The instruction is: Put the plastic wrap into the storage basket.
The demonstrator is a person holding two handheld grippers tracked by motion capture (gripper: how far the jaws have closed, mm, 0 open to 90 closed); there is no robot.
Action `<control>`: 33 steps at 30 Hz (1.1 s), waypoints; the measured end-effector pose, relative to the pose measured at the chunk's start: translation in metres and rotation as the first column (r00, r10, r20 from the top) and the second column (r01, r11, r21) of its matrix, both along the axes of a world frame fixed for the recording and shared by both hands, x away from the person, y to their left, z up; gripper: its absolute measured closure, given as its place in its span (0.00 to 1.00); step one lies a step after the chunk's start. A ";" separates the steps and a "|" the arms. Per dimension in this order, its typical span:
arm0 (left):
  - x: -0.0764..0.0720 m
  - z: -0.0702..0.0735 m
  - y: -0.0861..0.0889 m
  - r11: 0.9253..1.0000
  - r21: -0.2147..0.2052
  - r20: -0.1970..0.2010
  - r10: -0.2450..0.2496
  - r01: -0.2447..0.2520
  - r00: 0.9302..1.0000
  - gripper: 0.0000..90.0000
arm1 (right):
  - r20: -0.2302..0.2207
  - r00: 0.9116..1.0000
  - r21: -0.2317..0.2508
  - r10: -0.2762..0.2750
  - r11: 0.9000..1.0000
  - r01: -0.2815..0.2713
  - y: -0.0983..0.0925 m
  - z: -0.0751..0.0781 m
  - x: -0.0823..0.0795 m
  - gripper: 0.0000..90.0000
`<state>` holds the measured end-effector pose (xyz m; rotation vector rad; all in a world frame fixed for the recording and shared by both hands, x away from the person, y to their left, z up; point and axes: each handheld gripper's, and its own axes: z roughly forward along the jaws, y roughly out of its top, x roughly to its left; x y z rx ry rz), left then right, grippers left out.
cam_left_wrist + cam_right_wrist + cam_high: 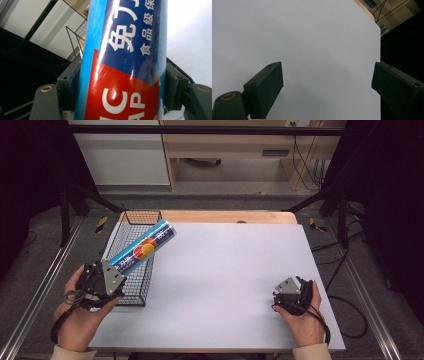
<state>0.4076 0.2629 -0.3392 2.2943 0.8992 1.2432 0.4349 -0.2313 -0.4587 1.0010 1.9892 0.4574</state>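
White tabletop [230, 270] underlies both tongs. Left gripper [107, 282] clamps a blue tube [142, 247] by its lower end, the tube slanting above the wire basket [131, 225]. Right gripper [290, 292] rests well apart, jaws wide, holding nothing.

— How are the two grippers?
— The left gripper [111, 279] is at the near left, its jaws closed on a blue tube [142, 248]. The right gripper [291, 293] is at the near right, jaws wide apart, holding nothing.
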 end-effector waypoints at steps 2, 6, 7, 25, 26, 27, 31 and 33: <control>0.000 0.000 0.001 1.000 -0.003 0.002 0.010 -0.010 1.000 0.33 | -0.002 1.000 0.001 0.000 1.000 0.000 0.000 0.000 0.000 0.12; 0.000 0.001 0.004 0.999 -0.018 -0.009 0.037 -0.037 0.999 0.33 | -0.002 1.000 0.001 -0.001 1.000 0.001 -0.001 0.000 0.000 0.12; 0.000 0.001 0.005 0.999 -0.019 -0.012 0.046 -0.046 0.999 0.33 | -0.001 1.000 0.000 -0.001 1.000 0.001 -0.001 0.000 0.000 0.12; 0.037 -0.012 0.009 0.975 0.003 -0.164 0.218 -0.221 0.962 0.34 | -0.006 1.000 0.014 0.002 1.000 -0.002 0.000 0.000 0.000 0.12; 0.040 -0.013 0.009 0.973 0.007 -0.174 0.227 -0.229 0.958 0.34 | -0.007 1.000 0.015 0.003 1.000 -0.002 -0.001 0.000 0.000 0.12; 0.042 -0.014 0.008 0.971 0.013 -0.181 0.237 -0.239 0.954 0.34 | -0.009 1.000 0.017 0.003 1.000 -0.003 -0.001 0.000 0.000 0.12; 0.048 -0.019 0.005 0.964 0.040 -0.223 0.263 -0.261 0.938 0.34 | -0.011 1.000 0.020 0.006 1.000 -0.006 -0.001 0.001 0.001 0.12; 0.051 -0.020 0.003 0.962 0.048 -0.237 0.271 -0.268 0.933 0.34 | -0.007 1.000 0.023 0.009 1.000 -0.009 0.000 0.001 0.001 0.12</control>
